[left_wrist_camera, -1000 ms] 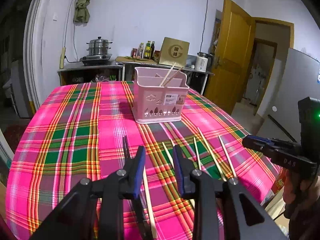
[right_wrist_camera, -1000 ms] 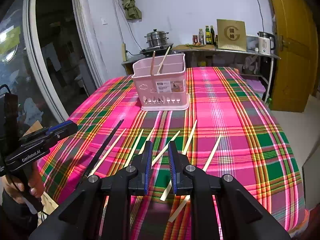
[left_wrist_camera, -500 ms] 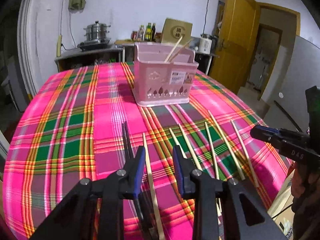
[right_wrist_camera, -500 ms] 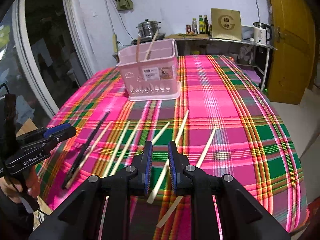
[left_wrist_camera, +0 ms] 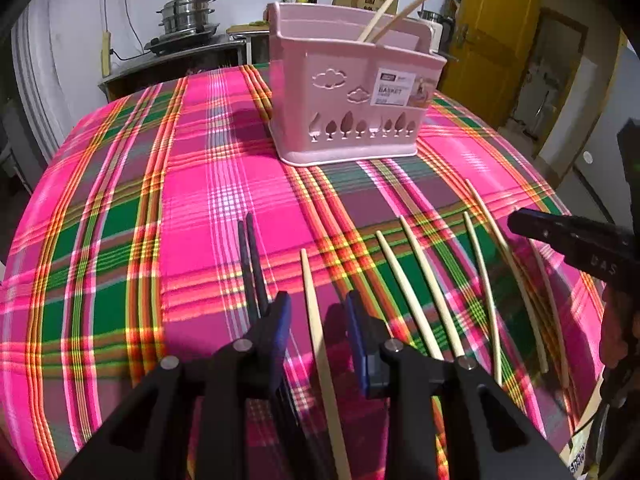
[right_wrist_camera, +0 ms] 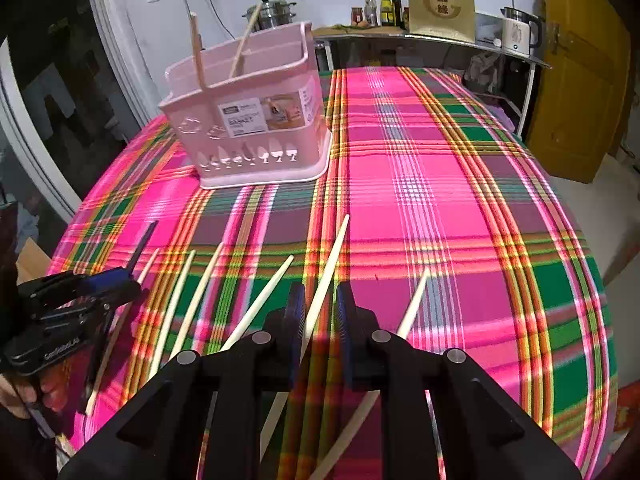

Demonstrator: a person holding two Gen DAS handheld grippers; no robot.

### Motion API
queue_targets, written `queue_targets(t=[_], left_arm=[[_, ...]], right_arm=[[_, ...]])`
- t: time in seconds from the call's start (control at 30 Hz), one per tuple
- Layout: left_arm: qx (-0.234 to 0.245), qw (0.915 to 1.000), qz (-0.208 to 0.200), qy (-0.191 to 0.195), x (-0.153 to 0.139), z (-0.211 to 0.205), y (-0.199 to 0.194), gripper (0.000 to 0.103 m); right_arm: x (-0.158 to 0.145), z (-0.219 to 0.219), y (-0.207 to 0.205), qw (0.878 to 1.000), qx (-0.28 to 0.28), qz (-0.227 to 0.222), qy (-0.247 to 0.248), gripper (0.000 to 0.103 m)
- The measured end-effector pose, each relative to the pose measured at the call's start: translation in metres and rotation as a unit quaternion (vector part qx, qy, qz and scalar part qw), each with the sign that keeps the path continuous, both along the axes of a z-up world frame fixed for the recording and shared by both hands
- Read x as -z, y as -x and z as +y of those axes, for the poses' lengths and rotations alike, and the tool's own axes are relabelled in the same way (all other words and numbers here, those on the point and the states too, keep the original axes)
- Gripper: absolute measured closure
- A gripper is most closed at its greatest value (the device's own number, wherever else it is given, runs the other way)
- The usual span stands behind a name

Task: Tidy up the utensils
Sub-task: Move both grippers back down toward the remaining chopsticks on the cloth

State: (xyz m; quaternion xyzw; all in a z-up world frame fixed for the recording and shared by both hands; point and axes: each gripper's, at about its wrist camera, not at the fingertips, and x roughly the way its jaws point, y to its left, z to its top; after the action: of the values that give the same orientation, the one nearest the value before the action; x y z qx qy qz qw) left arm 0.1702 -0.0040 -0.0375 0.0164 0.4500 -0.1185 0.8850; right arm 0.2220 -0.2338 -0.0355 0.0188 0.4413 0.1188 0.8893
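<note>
A pink utensil basket (left_wrist_camera: 352, 92) stands on the plaid tablecloth with two pale chopsticks leaning inside; it also shows in the right wrist view (right_wrist_camera: 248, 120). Several pale chopsticks lie in a row on the cloth in front of it. My left gripper (left_wrist_camera: 316, 312) is open, low over the cloth, with one pale chopstick (left_wrist_camera: 316, 320) between its fingers. A black chopstick pair (left_wrist_camera: 252, 260) lies just to its left. My right gripper (right_wrist_camera: 318, 300) is open, with a long pale chopstick (right_wrist_camera: 330, 264) running between its fingers.
The table's near edge lies just under both grippers. Behind the table stand a counter with a steel pot (left_wrist_camera: 186, 12), bottles (right_wrist_camera: 384, 4) and a kettle (right_wrist_camera: 520, 34). A yellow door (right_wrist_camera: 580, 80) is at the right.
Both grippers have moved forward and down toward the cloth. Each now straddles a pale chopstick. The basket looks nearer in both views.
</note>
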Motion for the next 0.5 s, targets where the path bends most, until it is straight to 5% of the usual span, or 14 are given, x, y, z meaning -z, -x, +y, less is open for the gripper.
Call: queue_targets(t=[0.5], left_arm=[[-0.001, 0.9990, 0.007, -0.043, 0.004, -0.016, -0.012, 0.079]], right_arm=[[0.013, 0.017, -0.041, 0.997, 0.011, 0.037, 0.064, 0.087]])
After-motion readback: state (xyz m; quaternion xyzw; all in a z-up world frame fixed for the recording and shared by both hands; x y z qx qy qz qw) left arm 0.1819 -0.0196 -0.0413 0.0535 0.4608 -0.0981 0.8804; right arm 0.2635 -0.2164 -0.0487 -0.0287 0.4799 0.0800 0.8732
